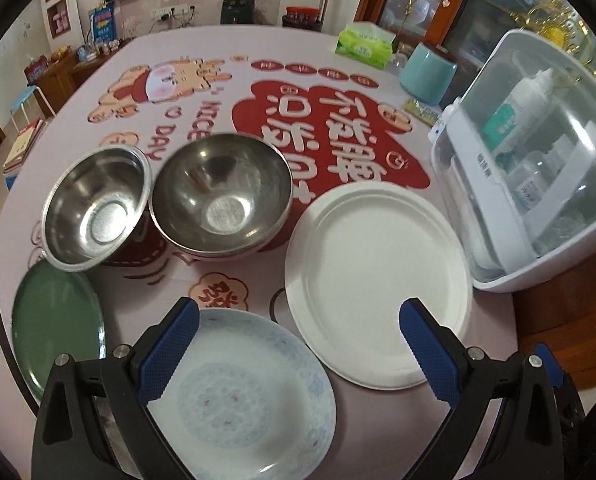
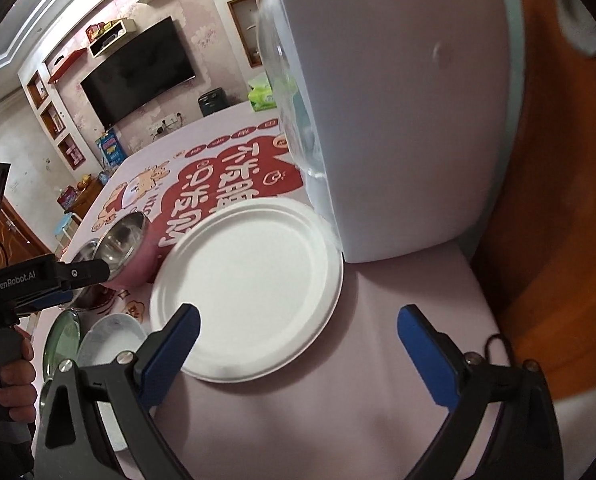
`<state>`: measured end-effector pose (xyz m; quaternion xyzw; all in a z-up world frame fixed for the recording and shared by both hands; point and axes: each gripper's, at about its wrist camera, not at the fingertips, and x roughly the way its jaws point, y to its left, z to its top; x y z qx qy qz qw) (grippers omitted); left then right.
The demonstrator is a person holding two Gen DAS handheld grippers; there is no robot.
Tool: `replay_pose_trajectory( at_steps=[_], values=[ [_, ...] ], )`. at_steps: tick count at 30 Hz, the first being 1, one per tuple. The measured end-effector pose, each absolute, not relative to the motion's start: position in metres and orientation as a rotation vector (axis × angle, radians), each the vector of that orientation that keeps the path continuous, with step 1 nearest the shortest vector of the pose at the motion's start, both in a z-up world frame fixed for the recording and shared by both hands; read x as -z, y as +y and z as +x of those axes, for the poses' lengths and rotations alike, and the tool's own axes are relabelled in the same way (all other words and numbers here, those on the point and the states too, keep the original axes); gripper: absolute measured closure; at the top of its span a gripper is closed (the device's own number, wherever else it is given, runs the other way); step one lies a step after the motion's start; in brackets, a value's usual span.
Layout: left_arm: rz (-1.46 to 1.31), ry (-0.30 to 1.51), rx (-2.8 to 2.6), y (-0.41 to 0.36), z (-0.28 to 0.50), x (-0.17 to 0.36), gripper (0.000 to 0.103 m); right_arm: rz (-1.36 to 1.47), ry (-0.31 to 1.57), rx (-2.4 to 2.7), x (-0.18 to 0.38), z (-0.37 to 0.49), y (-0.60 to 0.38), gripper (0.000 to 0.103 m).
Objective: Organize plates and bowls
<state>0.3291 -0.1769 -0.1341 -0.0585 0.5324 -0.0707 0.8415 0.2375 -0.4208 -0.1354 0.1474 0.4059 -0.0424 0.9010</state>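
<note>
Left gripper (image 1: 298, 340): blue-padded jaws spread wide and holding nothing, hovering over the patterned pale-blue plate (image 1: 253, 396) at the near edge of the table.
Right gripper (image 2: 298, 344): jaws likewise spread and empty, its left finger over the near rim of the white plate (image 2: 249, 296), its right finger over bare tablecloth.
Where the dishes sit: all on the printed tablecloth (image 1: 169, 276) — green plate (image 1: 53, 328) far left, pale-blue plate in the middle, white plate to the right beside the white storage box with a clear lid (image 1: 538, 168); the two steel bowls stand behind them, side by side.
Step in hand: judged to be the first pick, most likely a plate to start a stack; nothing is stacked yet.
Doing it well: a flat plate offers only its rim, so the jaws should come in low and nearly level, one finger sliding under the lip and one over it, then close firmly before lifting — a steep approach would probably just push the plate along the cloth.
Bowls: the smaller steel bowl (image 1: 97, 212) looks tilted against the larger steel bowl (image 1: 221, 196), so it could rock or slip when touched.
Count: three plates, two bowls, two grippers.
</note>
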Motion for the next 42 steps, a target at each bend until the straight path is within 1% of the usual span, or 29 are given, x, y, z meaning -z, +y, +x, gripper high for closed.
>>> replay_pose_trajectory(
  at_steps=[3,5,9,13,15,17,20,21,22,24,26,28,30,31,33,34,35,36,39,41,42],
  values=[
    [-0.134,1.149,0.143,-0.180,0.336,0.148,0.003,0.327,0.859,0.055,0.151,0.246,-0.423,0.005],
    [-0.135,1.163,0.134,-0.183,0.341,0.157,0.003,0.340,0.871,0.041,0.159,0.251,-0.423,0.009],
    [-0.130,1.187,0.124,-0.186,0.350,0.172,0.003,0.376,0.895,0.021,0.174,0.259,-0.426,0.011],
    [-0.137,1.207,0.124,-0.187,0.358,0.184,0.003,0.389,0.916,0.006,0.183,0.264,-0.426,0.016],
    [-0.133,1.211,0.128,-0.189,0.362,0.189,0.007,0.404,0.927,0.011,0.188,0.265,-0.430,0.018],
    [-0.132,1.217,0.132,-0.190,0.364,0.193,0.008,0.419,0.939,0.013,0.192,0.266,-0.432,0.022],
    [-0.137,1.234,0.138,-0.191,0.369,0.199,0.016,0.431,0.957,0.018,0.197,0.268,-0.433,0.027],
    [-0.142,1.243,0.143,-0.191,0.370,0.202,0.022,0.436,0.960,0.018,0.198,0.268,-0.433,0.029],
    [-0.144,1.252,0.146,-0.192,0.372,0.204,0.025,0.444,0.966,0.017,0.200,0.269,-0.434,0.033],
    [-0.146,1.271,0.152,-0.192,0.375,0.208,0.037,0.456,0.977,0.017,0.203,0.271,-0.435,0.037],
    [-0.147,1.283,0.161,-0.193,0.378,0.213,0.042,0.456,0.975,0.019,0.204,0.271,-0.435,0.041],
    [-0.145,1.293,0.166,-0.194,0.381,0.216,0.043,0.457,0.974,0.014,0.204,0.272,-0.435,0.043],
    [-0.144,1.304,0.175,-0.195,0.383,0.220,0.051,0.458,0.973,0.010,0.204,0.272,-0.435,0.046],
    [-0.142,1.313,0.176,-0.195,0.385,0.221,0.058,0.458,0.972,0.008,0.205,0.273,-0.435,0.048],
    [-0.146,1.329,0.183,-0.196,0.386,0.226,0.068,0.460,0.968,0.008,0.205,0.273,-0.436,0.050],
    [-0.146,1.329,0.184,-0.196,0.387,0.227,0.068,0.464,0.966,0.007,0.206,0.273,-0.436,0.051],
    [-0.143,1.322,0.187,-0.197,0.386,0.226,0.072,0.466,0.965,0.007,0.206,0.273,-0.436,0.053],
    [-0.139,1.326,0.187,-0.197,0.387,0.227,0.073,0.469,0.963,0.007,0.206,0.272,-0.437,0.054],
    [-0.141,1.323,0.191,-0.197,0.387,0.227,0.073,0.484,0.956,0.005,0.207,0.272,-0.440,0.062],
    [-0.140,1.323,0.190,-0.197,0.387,0.227,0.073,0.484,0.959,0.003,0.208,0.272,-0.440,0.070],
    [-0.139,1.322,0.189,-0.197,0.387,0.227,0.073,0.482,0.959,0.008,0.208,0.272,-0.440,0.071]
  ],
)
